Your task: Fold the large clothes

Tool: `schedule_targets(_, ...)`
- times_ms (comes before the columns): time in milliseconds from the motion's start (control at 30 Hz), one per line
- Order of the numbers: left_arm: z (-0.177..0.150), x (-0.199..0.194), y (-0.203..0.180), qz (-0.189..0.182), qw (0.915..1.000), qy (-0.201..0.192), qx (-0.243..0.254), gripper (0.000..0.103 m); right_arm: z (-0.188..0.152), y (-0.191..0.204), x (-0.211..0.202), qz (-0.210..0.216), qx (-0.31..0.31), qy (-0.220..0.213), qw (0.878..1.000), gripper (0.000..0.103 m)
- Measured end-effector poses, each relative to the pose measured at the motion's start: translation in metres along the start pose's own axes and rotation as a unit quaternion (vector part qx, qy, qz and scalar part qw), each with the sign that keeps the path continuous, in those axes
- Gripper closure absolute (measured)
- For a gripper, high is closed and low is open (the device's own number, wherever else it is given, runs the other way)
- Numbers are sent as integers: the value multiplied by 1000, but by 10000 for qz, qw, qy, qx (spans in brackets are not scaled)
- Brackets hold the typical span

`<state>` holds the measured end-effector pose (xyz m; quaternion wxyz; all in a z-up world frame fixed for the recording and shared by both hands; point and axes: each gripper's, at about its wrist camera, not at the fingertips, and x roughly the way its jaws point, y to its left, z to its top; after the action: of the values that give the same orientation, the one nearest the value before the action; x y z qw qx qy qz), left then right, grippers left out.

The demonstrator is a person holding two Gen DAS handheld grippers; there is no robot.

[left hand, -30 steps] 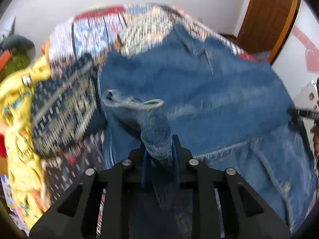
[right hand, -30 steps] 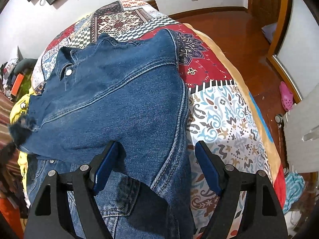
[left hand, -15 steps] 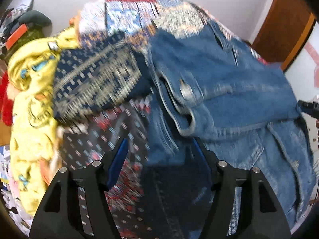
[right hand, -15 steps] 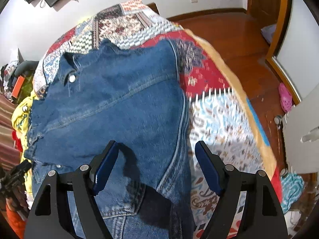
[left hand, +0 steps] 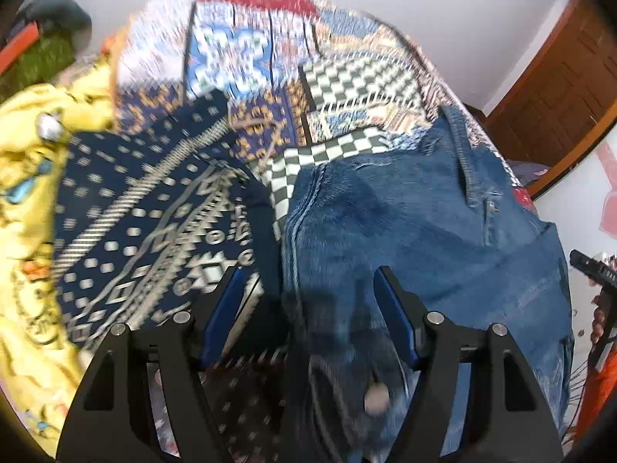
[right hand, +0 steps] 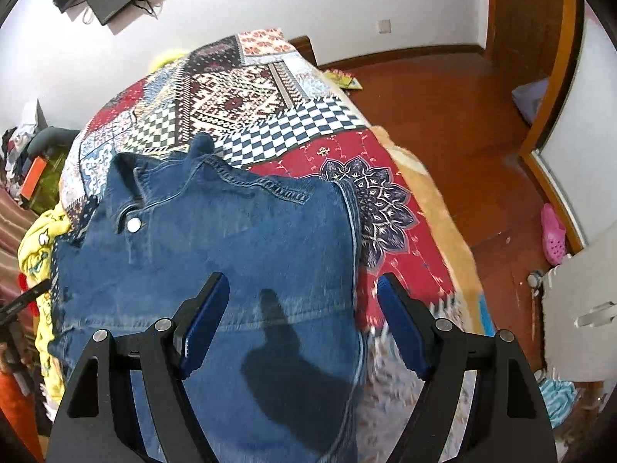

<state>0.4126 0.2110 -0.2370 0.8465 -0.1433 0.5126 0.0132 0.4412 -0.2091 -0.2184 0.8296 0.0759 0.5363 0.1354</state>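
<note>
While my left gripper point(left hand: 308, 316) hangs with its jaws spread and nothing between them, the denim jacket point(right hand: 216, 254) lies flat on the patchwork bedspread point(right hand: 254, 92) (collar toward the wall), and my right gripper point(right hand: 302, 320) gapes empty above it.

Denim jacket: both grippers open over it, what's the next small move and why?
Probably lower the right gripper onto the denim jacket side edge between its fingers and close, to fold that side inward. Both grippers are open and hold nothing; the left gripper sits over the opposite edge.
</note>
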Motion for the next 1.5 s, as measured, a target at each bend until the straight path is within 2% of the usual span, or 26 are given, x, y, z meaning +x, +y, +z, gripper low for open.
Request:
schedule_targets(100, 8, 28, 6, -24, 9995, 215, -214, 34, 10, -11, 24, 97, 187, 275, 9994, 27)
schedule_targets(233, 15, 46, 17, -522, 9957, 276, -708, 35, 18, -22, 50, 230, 389, 534, 9976, 27)
schedule_targets(267, 16, 47, 17, -630, 9948, 245, -768, 37, 20, -24, 54, 261, 418, 498, 9975, 27)
schedule_targets(300, 17, 48, 17, -724, 9941, 215, -779, 47, 22, -23, 54, 262, 410, 463, 9977, 31)
schedule_targets(367, 19, 48, 16, -856, 9928, 213, -807, 56, 25, -22, 54, 231, 325, 405, 9984, 47)
schedule_targets(433, 20, 44, 14, -815, 9936, 91, -775, 73, 28, -21, 56, 263, 307, 442, 9982, 76)
schedule_targets(500, 20, 36, 11, -908, 9934, 2, -703, 87, 29, -20, 55, 199, 311, 457, 9983, 84)
schedule_targets(533, 20, 31, 10, -851, 9939, -58, -692, 88, 30, -19, 53, 182, 291, 459, 9984, 89)
schedule_targets(667, 21, -7, 4, -483, 9959, -557, -523, 92, 35, -3, 33, 217, 31, 195, 9996, 92)
schedule_targets(767, 26, -29, 11, -462, 9949, -742, -505, 93, 43, 22, 10, 383, -222, 4, 9990, 93)
schedule_targets(1000, 40, -62, 16, 73, 9942, -1056, -186, 94, 67, 68, -13, 601, -566, -478, 9954, 94)
schedule_targets(1100, 47, -55, 23, 262, 9942, -1035, -166, 94, 77, 80, 3, 484, -658, -500, 9954, 94)
schedule_targets(1233, 50, -26, 33, 474, 9959, -750, -183, 94, 86, 80, 44, 196, -602, -261, 9977, 94)
schedule_targets(1333, 47, 1, 39, 686, 9960, -547, -142, 91, 84, 71, 70, 62, -480, -63, 9988, 94)
schedule_targets(1500, 39, 30, 42, 954, 9949, -327, -9, 85, 75, 60, 91, -108, -487, 100, 9987, 92)
